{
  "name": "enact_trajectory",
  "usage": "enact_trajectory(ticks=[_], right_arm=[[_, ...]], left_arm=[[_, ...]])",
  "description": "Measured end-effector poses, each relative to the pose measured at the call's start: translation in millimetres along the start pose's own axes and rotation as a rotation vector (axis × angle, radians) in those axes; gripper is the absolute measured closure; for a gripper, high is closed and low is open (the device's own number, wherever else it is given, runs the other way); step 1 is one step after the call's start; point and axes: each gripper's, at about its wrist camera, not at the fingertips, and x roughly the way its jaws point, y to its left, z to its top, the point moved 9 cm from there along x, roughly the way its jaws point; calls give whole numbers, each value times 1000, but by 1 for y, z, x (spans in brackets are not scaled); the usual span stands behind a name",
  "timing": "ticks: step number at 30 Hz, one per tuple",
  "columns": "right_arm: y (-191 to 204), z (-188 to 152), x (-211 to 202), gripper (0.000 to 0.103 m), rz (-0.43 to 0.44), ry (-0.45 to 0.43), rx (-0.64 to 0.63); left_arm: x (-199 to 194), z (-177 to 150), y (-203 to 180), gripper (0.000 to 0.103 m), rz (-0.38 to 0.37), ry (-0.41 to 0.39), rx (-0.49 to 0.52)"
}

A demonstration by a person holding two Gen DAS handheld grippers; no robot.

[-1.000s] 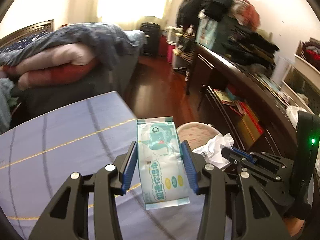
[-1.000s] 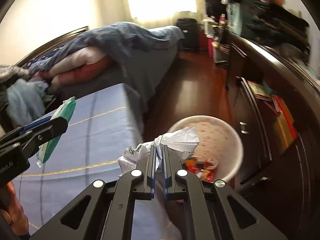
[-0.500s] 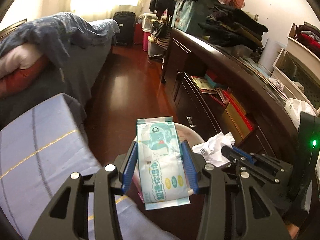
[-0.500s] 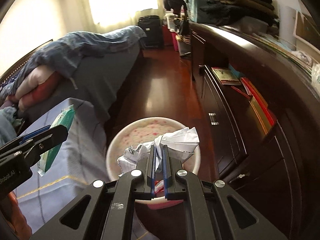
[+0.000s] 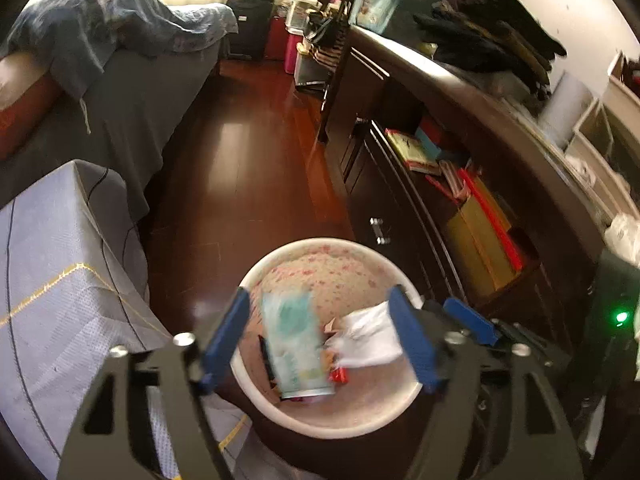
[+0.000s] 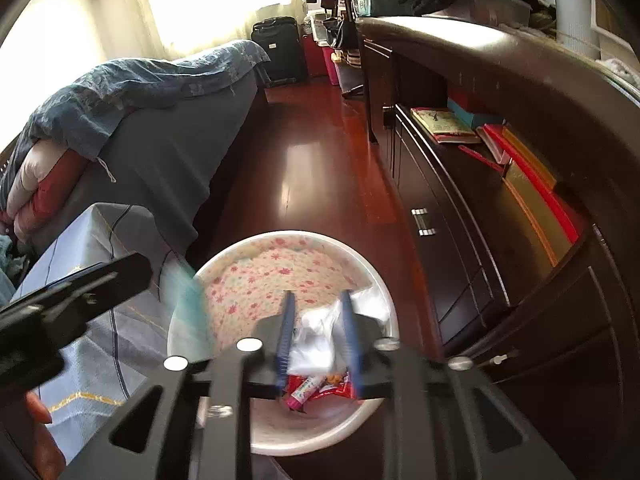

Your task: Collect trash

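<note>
A white waste bin (image 5: 332, 420) with a pink flowered liner stands on the floor below both grippers; it also shows in the right wrist view (image 6: 280, 440). My left gripper (image 5: 326, 340) is open above it. A blurred teal-and-white wipes packet (image 5: 298, 350) is loose between its fingers, over the bin; in the right wrist view it is a teal blur (image 6: 188, 304). My right gripper (image 6: 318, 340) is open over the bin. The crumpled white paper (image 6: 316, 340) lies loose between its fingers, also seen in the left wrist view (image 5: 368, 336). Red wrappers (image 6: 320, 390) lie in the bin.
A table with a blue-grey cloth (image 5: 52, 300) is at the left, touching the bin's side. A dark wood cabinet (image 5: 460, 216) with books runs along the right. A bed with quilts (image 6: 140, 120) lies behind the table. Bare wood floor (image 5: 248, 176) stretches ahead.
Both grippers moved from the table to over the bin and opened. The wipes packet and the crumpled paper are released and dropping toward the bin.
</note>
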Motion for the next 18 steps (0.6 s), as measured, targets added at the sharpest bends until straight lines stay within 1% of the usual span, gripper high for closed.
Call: enact_trajectory(ticks=[1,3,5,6,7,8,9,11,12,13,14,16,18], right_arm=[[-1,0,0,69,-3,-3,3],[-2,0,1,68,-5,0,4],[-1,0,-1,67,-5,0,7],[1,0,-4,64,-2,-3,4],[1,0,-6,59,-1,-4,2],[5,-1,-12,57,-1,-6,0],[8,-1,-15,53,3,-9,-3],[17,-3,-26,41,10,-21,-21],[24,-4,-35,31,9,-33,-33],[31,-6,-45,25,11,-47,-44],[36,-8,-50,24,13,-55,-50],[51,-13,-68,16,14,-73,-67],[73,-20,-88,11,37,-85,-96]], left_arm=[[-2,2,1,21,-10,-10,-6],[-9,5,6,16,-6,-31,-22],[-16,8,8,16,-10,-43,-38],[-24,8,12,15,-5,-53,-46],[-29,8,13,14,-2,-61,-50],[-39,8,17,12,4,-75,-55],[-48,8,19,8,15,-85,-58],[-72,5,28,5,62,-122,-60],[-86,2,34,4,88,-139,-62],[-95,0,38,4,103,-146,-64],[-109,-3,46,4,125,-156,-70],[-134,-11,59,4,165,-173,-92],[-167,-21,75,4,207,-198,-117]])
